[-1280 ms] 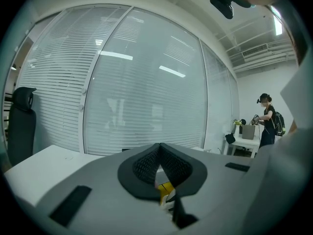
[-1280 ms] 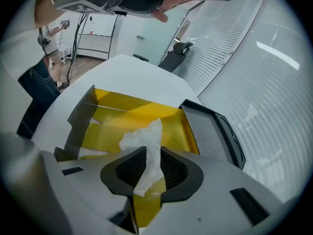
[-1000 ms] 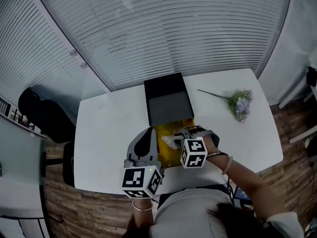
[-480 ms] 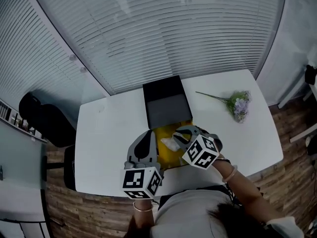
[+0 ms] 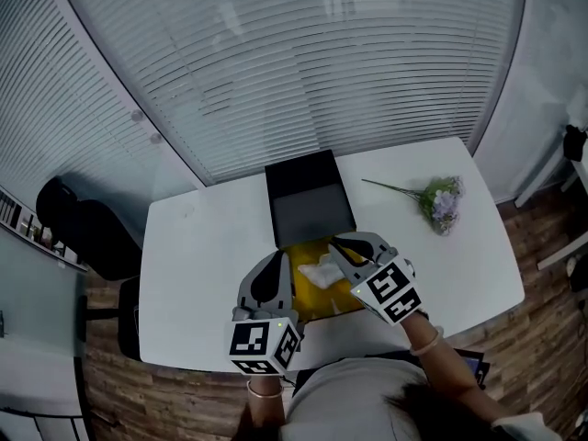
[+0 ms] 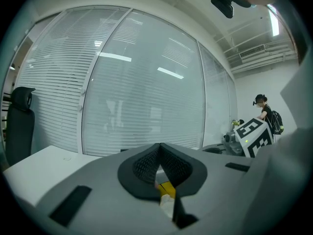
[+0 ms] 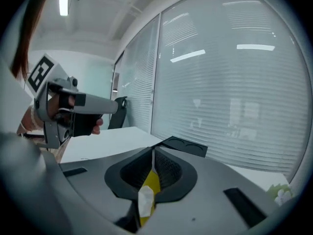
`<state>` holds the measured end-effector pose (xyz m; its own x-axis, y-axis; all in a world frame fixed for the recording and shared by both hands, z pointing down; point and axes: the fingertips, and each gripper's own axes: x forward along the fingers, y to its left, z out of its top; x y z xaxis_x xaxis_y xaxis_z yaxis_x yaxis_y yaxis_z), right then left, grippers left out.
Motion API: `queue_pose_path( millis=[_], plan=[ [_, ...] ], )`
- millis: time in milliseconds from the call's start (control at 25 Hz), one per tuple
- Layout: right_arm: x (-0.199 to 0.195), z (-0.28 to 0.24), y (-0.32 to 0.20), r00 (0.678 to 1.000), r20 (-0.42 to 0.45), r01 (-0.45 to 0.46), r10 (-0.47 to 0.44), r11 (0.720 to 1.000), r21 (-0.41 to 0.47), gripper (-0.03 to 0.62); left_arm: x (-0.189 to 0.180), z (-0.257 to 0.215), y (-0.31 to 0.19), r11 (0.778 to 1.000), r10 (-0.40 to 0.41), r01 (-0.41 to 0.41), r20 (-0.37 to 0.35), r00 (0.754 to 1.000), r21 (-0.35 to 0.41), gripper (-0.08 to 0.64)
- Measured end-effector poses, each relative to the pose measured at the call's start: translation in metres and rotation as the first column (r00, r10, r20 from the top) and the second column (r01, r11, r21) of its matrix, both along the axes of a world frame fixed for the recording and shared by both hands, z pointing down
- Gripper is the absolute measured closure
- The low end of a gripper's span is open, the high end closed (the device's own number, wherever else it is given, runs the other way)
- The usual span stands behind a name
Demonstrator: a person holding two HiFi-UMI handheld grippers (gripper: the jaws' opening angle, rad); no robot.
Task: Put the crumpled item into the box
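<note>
White paper: the crumpled item [image 5: 322,270] is seen low in the yellow box [image 5: 323,299], between the two grippers and touching the tips of the right one.
Right gripper [image 5: 338,246]: the jaws are drawn together to a thin slit; a white sliver is pinched along it and the lump is hung just beneath.
Left gripper [image 5: 275,261]: the jaws are closed on each other at the box's left wall; no grip on anything can be made out.
Black lid [image 5: 309,198]: stood open at the box's far side on the white table [image 5: 211,246].
Change: compared with a second ago, the right gripper's marker cube [image 5: 395,292] is turned and shifted toward the near right, and more of the item is exposed; the left gripper is kept in place.
Flower sprig [image 5: 439,200]: laid well apart, at the far right.
</note>
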<state>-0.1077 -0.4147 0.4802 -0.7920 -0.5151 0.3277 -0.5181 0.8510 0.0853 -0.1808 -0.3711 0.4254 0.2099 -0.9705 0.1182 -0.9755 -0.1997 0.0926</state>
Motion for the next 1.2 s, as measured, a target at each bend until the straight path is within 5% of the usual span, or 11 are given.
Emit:
queue_pose_path(
  millis=[280,1200],
  plan=[
    [0.018,-0.025,-0.005,0.987,0.138,-0.072,0.077,0.996,-0.044,0.56,0.002,0.0,-0.003,1.0,0.017,-0.017,0.003,1.0,0.003,0.545],
    [0.059,-0.085,0.041,0.966,0.203,-0.189,0.16,0.973,0.133,0.566,0.02,-0.021,0.031,0.997,0.053,-0.054,0.026,0.998,0.046,0.545]
  ],
)
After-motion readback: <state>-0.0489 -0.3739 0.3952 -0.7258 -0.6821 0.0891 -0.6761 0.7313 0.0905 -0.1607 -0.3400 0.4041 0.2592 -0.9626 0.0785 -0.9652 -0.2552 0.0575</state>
